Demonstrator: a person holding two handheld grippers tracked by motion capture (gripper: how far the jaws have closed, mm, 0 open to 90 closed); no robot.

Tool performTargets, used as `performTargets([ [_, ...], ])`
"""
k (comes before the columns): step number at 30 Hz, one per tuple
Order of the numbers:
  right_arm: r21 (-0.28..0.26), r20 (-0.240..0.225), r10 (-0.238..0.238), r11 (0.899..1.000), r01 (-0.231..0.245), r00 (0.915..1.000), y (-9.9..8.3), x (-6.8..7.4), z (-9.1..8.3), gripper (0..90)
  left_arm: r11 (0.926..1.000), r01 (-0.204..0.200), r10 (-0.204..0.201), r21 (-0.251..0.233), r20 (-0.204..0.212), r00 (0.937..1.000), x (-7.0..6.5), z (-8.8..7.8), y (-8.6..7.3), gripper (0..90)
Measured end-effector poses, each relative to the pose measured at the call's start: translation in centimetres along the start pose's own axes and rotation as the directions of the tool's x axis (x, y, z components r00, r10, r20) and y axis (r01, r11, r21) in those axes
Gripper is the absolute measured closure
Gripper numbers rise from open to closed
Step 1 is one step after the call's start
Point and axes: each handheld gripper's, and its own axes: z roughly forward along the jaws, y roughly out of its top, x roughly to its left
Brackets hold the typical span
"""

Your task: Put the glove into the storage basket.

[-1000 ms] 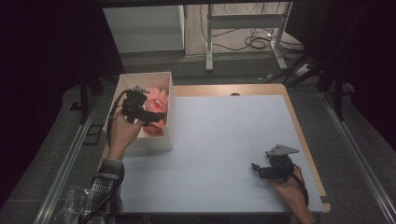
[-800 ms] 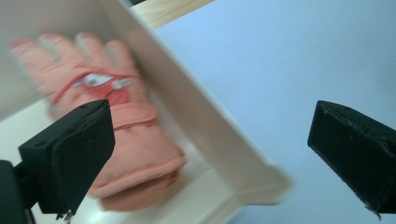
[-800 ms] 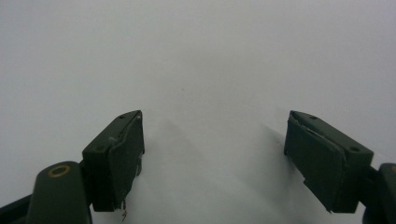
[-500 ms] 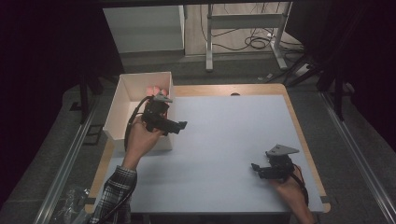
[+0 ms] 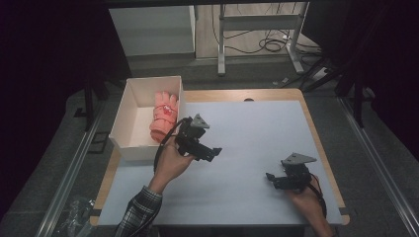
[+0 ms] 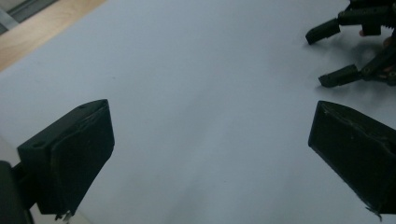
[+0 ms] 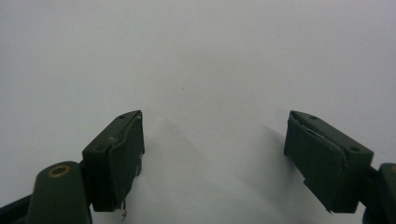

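left gripper (image 5: 213,150) held over the white table (image 5: 257,133), jaws spread and empty, pink glove (image 5: 163,114) laid in the box (image 5: 129,98) behind them, right gripper (image 5: 271,178) jaws spread over bare table

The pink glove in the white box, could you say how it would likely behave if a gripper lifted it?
The pink glove lies slumped against the white box wall, so it is probably soft and would droop. It looks light. A pinch on one fold may let the rest dangle.

A box (image 5: 129,129) is sitting at the table's (image 5: 257,128) far left corner, with a glove (image 5: 164,114) lying inside along its right wall. The left gripper (image 5: 213,152) is hovering just right of the box; the right gripper (image 5: 272,178) is resting near the table's near right corner.
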Motion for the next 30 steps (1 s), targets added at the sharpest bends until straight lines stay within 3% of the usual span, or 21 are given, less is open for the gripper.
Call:
performTargets([
  [10,0.002,0.0,-0.001,1.0,0.001,1.0,0.0,0.0,0.0,20.3,0.9997,-0.002,0.001,0.025,0.03,0.9996,-1.3,3.1,-3.0,0.8],
  [17,0.004,0.0,0.0,1.0,0.0,1.0,0.0,0.0,0.0,20.3,0.9989,-0.005,0.004,0.047,0.025,0.9997,-1.3,4.6,-5.6,0.8],
  [21,0.001,0.0,0.001,1.0,-0.001,1.0,0.0,0.0,0.0,20.3,0.9985,0.018,-0.02,0.052,0.03,0.9994,-1.3,5.4,-7.2,0.8],
  [30,0.001,0.001,0.0,1.0,0.0,1.0,0.0,0.0,0.0,20.3,0.996,0.022,-0.021,0.086,-0.012,0.9997,-1.0,7.1,-9.6,0.0],
])
